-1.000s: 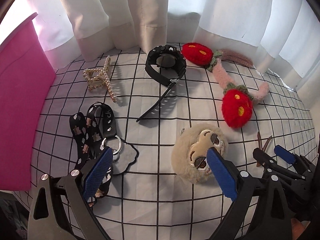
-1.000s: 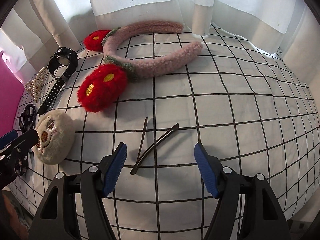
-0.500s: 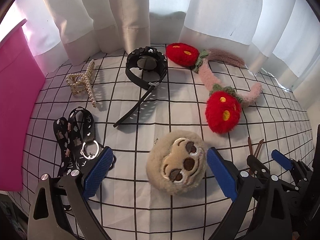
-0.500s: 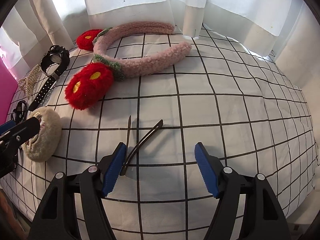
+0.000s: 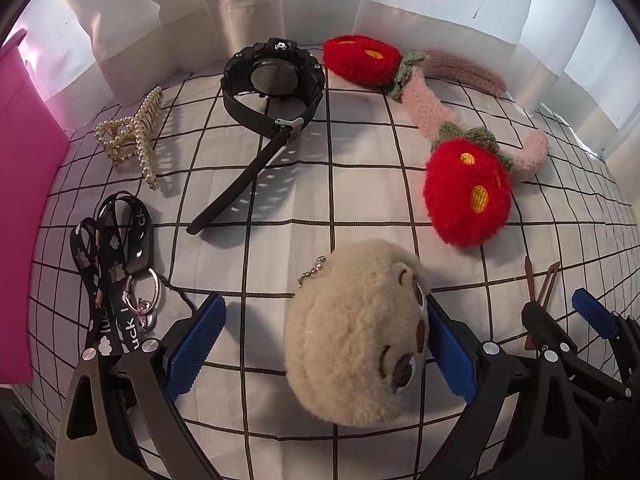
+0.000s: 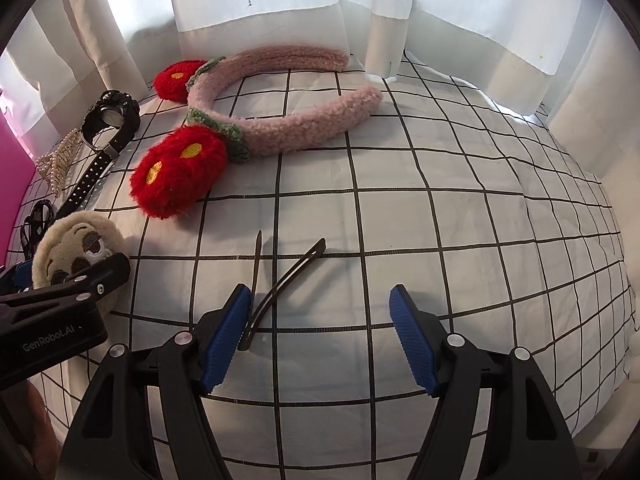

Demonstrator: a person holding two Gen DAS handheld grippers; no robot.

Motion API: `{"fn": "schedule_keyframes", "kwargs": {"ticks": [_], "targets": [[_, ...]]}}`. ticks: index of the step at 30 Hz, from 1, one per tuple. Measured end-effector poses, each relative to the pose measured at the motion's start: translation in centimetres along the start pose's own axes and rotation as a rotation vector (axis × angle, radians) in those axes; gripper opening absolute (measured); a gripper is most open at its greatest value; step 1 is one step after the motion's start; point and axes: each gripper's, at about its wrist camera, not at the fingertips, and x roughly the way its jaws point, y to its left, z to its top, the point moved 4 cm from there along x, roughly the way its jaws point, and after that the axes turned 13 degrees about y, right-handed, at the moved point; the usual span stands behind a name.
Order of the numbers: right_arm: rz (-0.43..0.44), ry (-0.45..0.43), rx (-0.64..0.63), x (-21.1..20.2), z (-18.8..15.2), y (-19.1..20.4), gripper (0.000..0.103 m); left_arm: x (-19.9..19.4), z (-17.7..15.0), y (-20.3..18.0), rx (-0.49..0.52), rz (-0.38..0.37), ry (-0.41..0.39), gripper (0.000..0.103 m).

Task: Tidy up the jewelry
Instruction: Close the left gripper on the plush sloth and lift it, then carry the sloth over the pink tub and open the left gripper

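Both my tongs spread wide, nothing gripped; jewelry loose on the checked cloth.

My left gripper [image 5: 320, 344] stands wide, its blue pads on either side of the cream plush keychain [image 5: 356, 332]; the plush sits close against one pad, but I cannot tell whether they touch. My right gripper [image 6: 320, 336] is also wide and empty, with the dark hair clip [image 6: 280, 292] on the cloth [image 6: 460, 220] just beside one pad. Further out: the pink headband [image 6: 280, 120] with red flowers, the black watch [image 5: 272, 84] near the curtain [image 5: 180, 20], the pearl claw clip [image 5: 132, 136], and the black lanyard [image 5: 116, 276] with its ring. A pink box [image 5: 24, 200] stands at the cloth's edge; I cannot see its inside.
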Motion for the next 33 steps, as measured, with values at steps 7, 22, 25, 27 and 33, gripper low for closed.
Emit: {"fn": "schedule_keyframes", "kwargs": {"ticks": [7, 22, 25, 27, 33], "targets": [[0.008, -0.016, -0.002, -0.3, -0.5, 0.1, 0.062, 0.0, -0.3, -0.1, -0.017, 0.012, -0.035, 0.083], [0.022, -0.054, -0.03, -1.4, -1.0, 0.9, 0.009, -1.1, -1.2, 1.1, -0.046, 0.002, -0.039, 0.05], [0.034, -0.068, -0.034, -2.2, -1.0, 1.2, 0.009, -1.9, -1.8, 1.8, -0.05, 0.003, -0.05, 0.05], [0.04, -0.078, -0.042, -2.8, -0.9, 1.5, 0.009, -2.6, -1.8, 2.3, -0.055, 0.003, -0.061, 0.05], [0.058, -0.126, -0.071, -5.7, 0.3, 2.8, 0.009, -6.2, -1.5, 3.7, -0.072, -0.01, -0.117, 0.05]]}}
